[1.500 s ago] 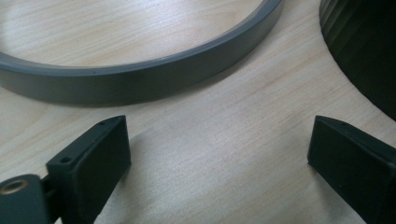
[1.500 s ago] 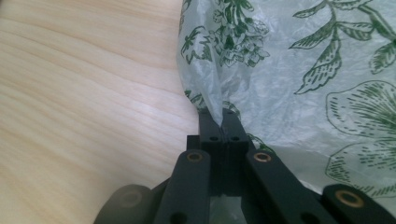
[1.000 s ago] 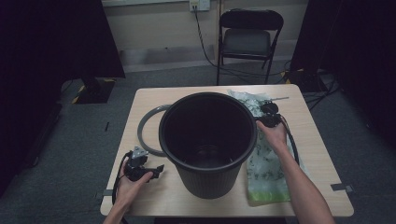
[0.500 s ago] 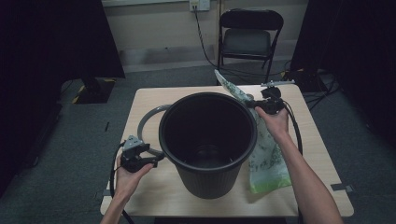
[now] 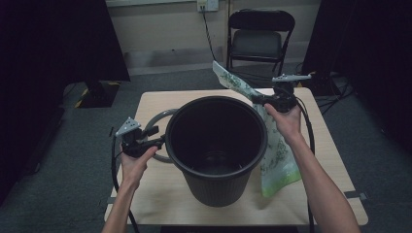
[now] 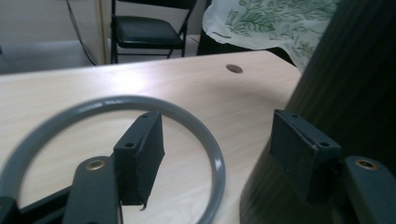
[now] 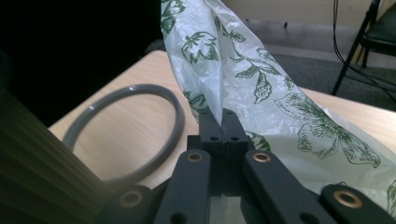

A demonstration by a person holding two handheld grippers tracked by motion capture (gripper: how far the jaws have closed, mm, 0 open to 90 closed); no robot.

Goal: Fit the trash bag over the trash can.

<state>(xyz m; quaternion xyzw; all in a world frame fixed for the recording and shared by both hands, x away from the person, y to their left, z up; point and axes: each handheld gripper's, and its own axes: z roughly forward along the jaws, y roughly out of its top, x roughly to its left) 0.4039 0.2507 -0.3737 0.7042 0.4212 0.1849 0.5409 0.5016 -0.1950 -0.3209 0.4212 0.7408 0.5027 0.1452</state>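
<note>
- High view: the right gripper (image 5: 258,98), at upper right, has lifted the leaf-printed bag (image 5: 274,150) off the table (image 5: 155,194); it now drapes beside the black bin (image 5: 216,145). The left gripper (image 5: 158,141) has risen to the bin's left rim.
- Left gripper view: its jaws have just been closing yet stand apart, holding nothing, over the grey ring (image 6: 205,140).
- Right gripper view: jaws clamped on the bag's edge (image 7: 219,79), likely ready for lining the bin.

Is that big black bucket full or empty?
Empty. The high view looks straight into the black bucket standing upright on the table: its dark ribbed inside and bare bottom show, with nothing in it.
</note>
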